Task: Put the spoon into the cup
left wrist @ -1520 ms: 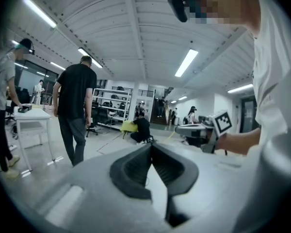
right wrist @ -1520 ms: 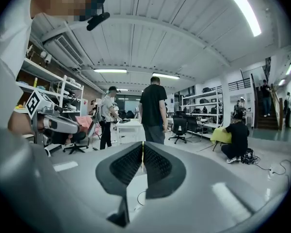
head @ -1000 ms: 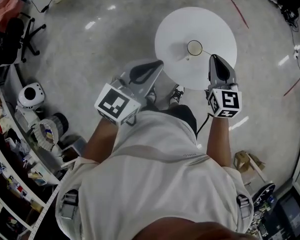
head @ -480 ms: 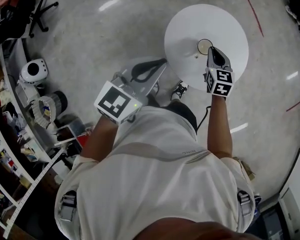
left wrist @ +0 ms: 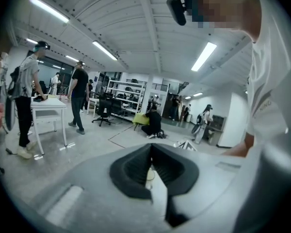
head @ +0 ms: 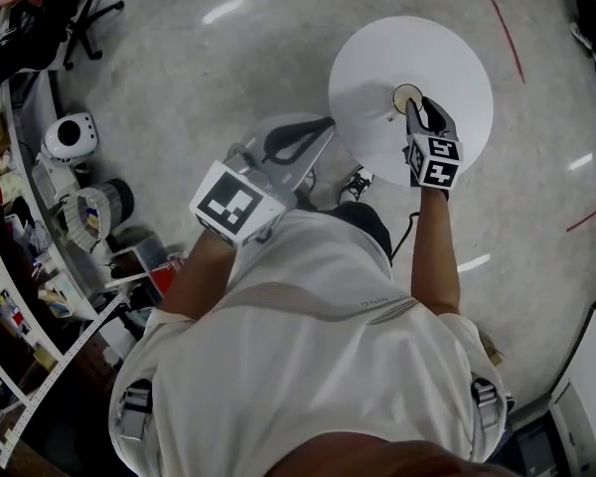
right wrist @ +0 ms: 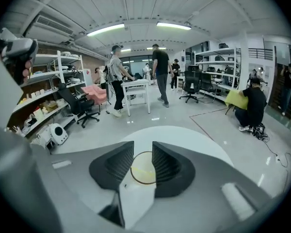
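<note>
**Cup** [head: 407, 97]: stands upright on the round white table [head: 447, 58], a little off the middle of the top. Shows a dark-rimmed mouth, open upward.

**Spoon** [right wrist: 137, 172]: appears only in the right gripper view, as a pale yellowish sliver lying across the inside of the cup. Cannot be made out from the head view. Touches neither tool.

**Right gripper** [head: 424, 115]: hangs over the table just beside the cup, on the person's side of it, nose tilted down toward it. Jaws opening, spread wide, pads pressing on nothing. Frames the cup's mouth in the gap between them without touching it.

**Left gripper** [head: 323, 127]: sits well apart from the cup, past the table's edge toward the person's left, over the floor [head: 228, 58]. Jaws pressed together at the tips, pinching nothing.

**Person** [head: 308, 366]: wears a white shirt and fills the head view below the cup, both forearms reaching toward it.

**Floor**: pale and glossy, all round the cup's table. Carries a red line [head: 502, 18] on the far right side of the cup.

**Office chair** [head: 74, 23], **white round-bodied device** [head: 68, 139], **cluttered shelving** [head: 20, 296]: stand far to the left of the cup.

**Standing people** [right wrist: 160, 72] and **white desk** [right wrist: 136, 89]: lie well beyond the cup in the right gripper view.
</note>
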Tool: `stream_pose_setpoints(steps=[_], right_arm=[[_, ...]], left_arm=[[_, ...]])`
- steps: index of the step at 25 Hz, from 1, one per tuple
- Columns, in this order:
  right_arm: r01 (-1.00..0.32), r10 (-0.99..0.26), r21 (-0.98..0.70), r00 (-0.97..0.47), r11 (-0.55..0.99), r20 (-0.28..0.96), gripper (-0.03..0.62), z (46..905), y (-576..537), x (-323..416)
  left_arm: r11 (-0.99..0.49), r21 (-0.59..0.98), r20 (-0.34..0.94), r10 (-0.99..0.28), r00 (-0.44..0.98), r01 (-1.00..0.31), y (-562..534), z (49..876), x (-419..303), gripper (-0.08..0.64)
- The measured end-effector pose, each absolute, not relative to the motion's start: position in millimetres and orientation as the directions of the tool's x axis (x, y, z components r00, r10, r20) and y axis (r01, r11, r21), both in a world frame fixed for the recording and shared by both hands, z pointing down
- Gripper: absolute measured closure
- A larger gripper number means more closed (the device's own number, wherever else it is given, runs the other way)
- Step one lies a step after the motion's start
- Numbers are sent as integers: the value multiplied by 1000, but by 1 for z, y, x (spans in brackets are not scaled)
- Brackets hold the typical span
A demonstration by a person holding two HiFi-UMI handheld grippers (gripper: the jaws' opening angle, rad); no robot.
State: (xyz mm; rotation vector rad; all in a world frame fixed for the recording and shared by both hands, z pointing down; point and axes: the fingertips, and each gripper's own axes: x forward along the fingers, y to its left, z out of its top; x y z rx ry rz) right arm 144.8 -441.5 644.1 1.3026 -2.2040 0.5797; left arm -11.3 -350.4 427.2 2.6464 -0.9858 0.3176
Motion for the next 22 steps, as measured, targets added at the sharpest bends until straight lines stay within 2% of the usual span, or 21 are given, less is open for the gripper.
stream_pose_setpoints(steps=[4,5,8,9,22], right_arm=[[-893,-717,-86,-408,441,565,469,606,-435,155],[-897,-738,-75,-403,436,541,483,592,-433,161],[-908,-807,-38,-389,417,445,582,542,-422,178],[-908,-820,-34,-392,417,418,588,525,-416,181],[-902,-894,-47,-431,429,123,589,357,-349,200]], left_arm=[[-739,194,277,-590,758,-646,-347,414,-1,558],[-748,191,268,-583,767,-636,-345,411,4,558],[-774,180,235,-565,791,-606,-344,400,20,558],[-782,176,224,-559,798,-597,-343,395,24,558],[-845,96,86,-520,850,-527,-344,326,70,558]])
